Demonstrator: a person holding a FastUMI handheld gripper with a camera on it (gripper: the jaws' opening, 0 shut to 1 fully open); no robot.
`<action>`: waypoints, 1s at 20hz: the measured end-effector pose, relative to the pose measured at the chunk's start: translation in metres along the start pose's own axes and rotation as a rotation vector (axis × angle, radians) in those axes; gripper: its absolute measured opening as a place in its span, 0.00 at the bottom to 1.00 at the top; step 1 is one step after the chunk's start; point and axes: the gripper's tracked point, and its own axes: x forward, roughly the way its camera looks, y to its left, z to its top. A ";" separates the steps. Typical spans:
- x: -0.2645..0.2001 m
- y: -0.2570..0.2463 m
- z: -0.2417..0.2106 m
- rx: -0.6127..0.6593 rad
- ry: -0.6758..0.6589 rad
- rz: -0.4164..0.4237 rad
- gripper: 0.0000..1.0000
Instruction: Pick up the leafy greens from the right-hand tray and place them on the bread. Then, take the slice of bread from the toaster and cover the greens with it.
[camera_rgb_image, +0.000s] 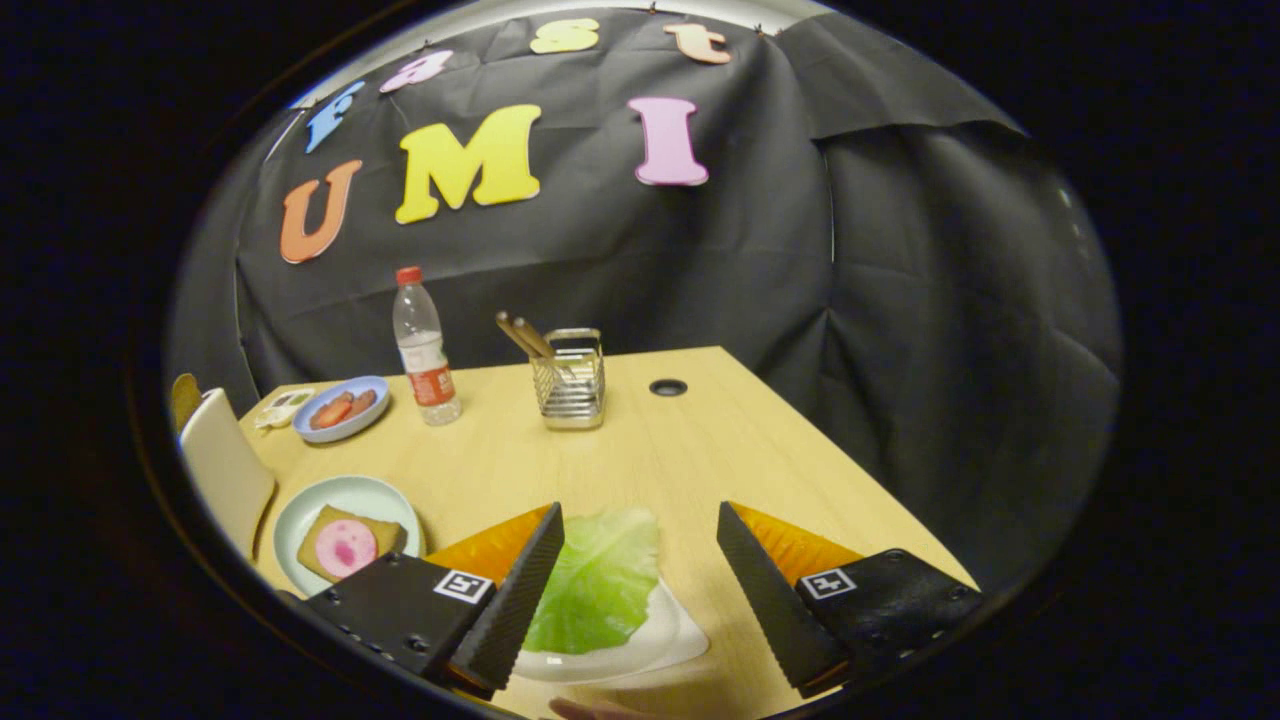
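Note:
A green leaf (600, 578) lies on a white tray (672, 630) between my two fingers, closer to the left finger (520, 590). My gripper (640, 522) is open and wide, holding nothing, hovering above the tray. To the left, a pale green plate (300, 515) carries a slice of bread (385, 535) with a pink round slice (346, 547) on top. Beyond the fingers stands a wire metal toaster rack (570, 385) with brown slices (525, 335) sticking up out of it.
A plastic water bottle with a red cap (424, 350) stands left of the rack. A blue plate with red pieces (342, 408) lies further left, beside a small packet (284, 404). A cream chair back (222, 468) is at the table's left edge. A dark hole (667, 387) marks the tabletop.

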 end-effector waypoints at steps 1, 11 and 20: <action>0.011 -0.001 -0.005 0.011 0.039 0.007 0.96; 0.046 0.010 -0.030 0.049 0.224 0.083 0.74; 0.043 0.026 -0.026 0.010 0.232 0.076 0.18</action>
